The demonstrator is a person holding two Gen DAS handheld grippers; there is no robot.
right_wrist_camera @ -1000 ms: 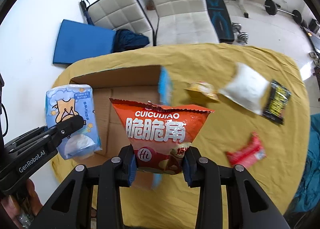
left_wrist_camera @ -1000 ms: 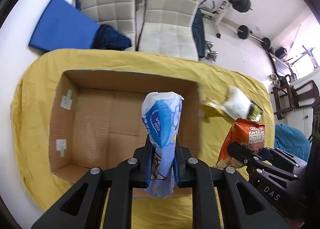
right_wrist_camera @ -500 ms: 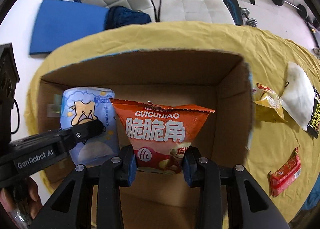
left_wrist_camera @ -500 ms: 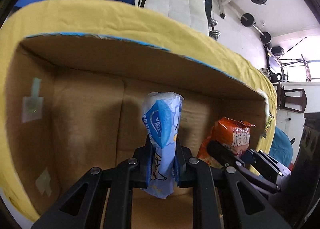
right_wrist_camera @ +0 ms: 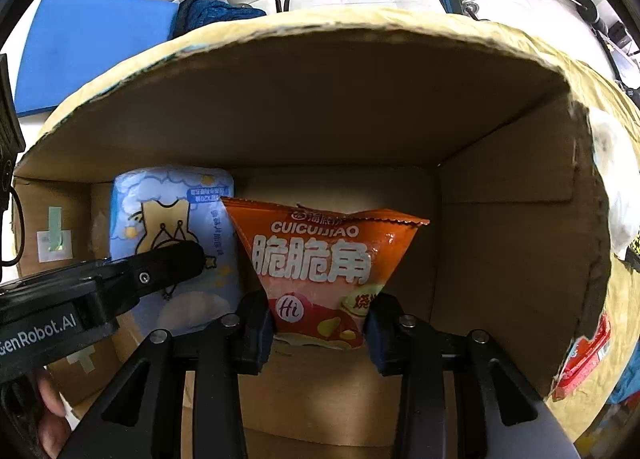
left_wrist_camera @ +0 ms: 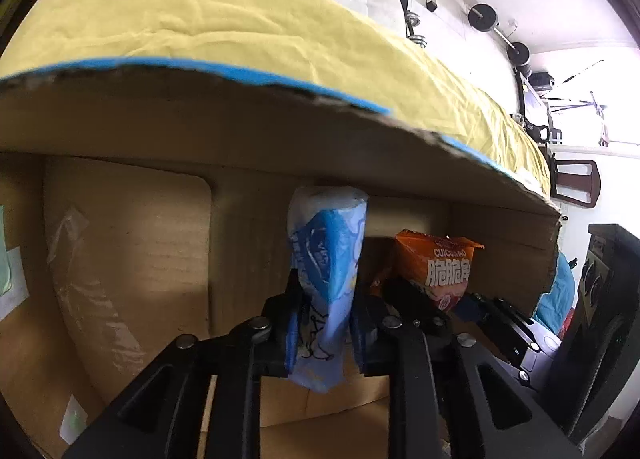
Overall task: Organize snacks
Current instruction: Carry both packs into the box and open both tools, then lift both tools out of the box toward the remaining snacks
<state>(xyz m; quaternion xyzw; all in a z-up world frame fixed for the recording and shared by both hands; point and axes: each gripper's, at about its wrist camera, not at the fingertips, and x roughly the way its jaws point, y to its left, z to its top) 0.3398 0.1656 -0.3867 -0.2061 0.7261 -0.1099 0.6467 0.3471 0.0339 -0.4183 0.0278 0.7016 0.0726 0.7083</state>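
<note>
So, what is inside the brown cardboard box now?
The light blue snack pack, held by the left hand-held gripper, and the orange chip bag, held by the right hand-held gripper, are inside the brown cardboard box. The floor beneath them is covered.

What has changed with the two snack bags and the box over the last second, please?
Both grippers came down from above the table into the cardboard box, side by side: the left gripper carrying the blue packet, the right gripper carrying the orange chip bag. Neither let go; both stay clamped. The red packet outside has not moved.
</note>
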